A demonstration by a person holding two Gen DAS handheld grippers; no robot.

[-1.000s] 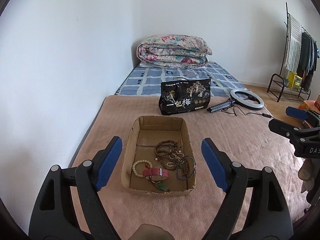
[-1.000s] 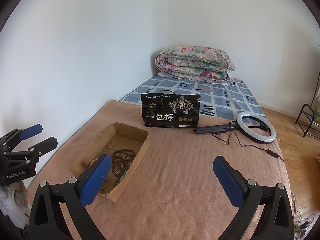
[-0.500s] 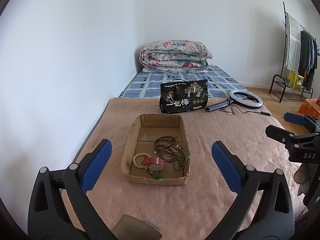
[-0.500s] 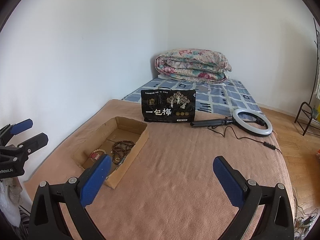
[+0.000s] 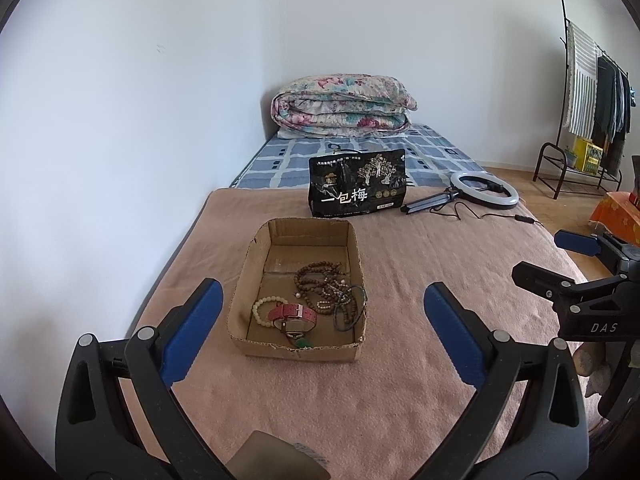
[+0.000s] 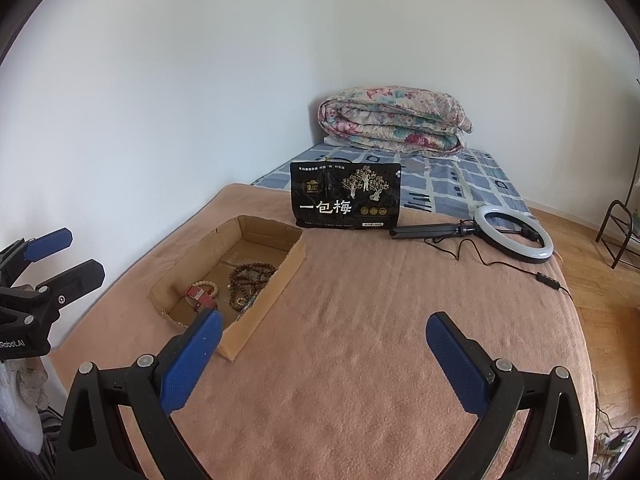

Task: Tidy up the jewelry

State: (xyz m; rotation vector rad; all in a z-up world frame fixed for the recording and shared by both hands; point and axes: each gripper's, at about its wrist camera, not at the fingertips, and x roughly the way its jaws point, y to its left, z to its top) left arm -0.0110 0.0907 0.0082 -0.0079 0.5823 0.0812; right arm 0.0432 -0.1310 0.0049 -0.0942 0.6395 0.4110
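Note:
A shallow cardboard box (image 5: 248,264) sits on the tan blanket and also shows in the right wrist view (image 6: 264,304). Inside lie brown bead strings (image 5: 320,278), a white bead bracelet (image 5: 262,306), a red-strapped watch (image 5: 294,314), dark cord bangles (image 5: 352,306) and a green pendant (image 5: 305,344). My left gripper (image 5: 322,320) is open and empty, held above the blanket short of the box's near wall. My right gripper (image 6: 324,354) is open and empty to the right of the box; it also appears at the right of the left wrist view (image 5: 560,258).
A black snack bag (image 5: 358,190) stands behind the box. A ring light on a folded tripod (image 5: 480,194) with its cable lies at the back right. A folded floral quilt (image 5: 344,106) sits by the wall. A clothes rack (image 5: 592,92) stands on the floor at right.
Both grippers have pulled back from the box and risen slightly; the box looks smaller and farther off. The left gripper's jaws have opened wider. The jewelry has not moved.

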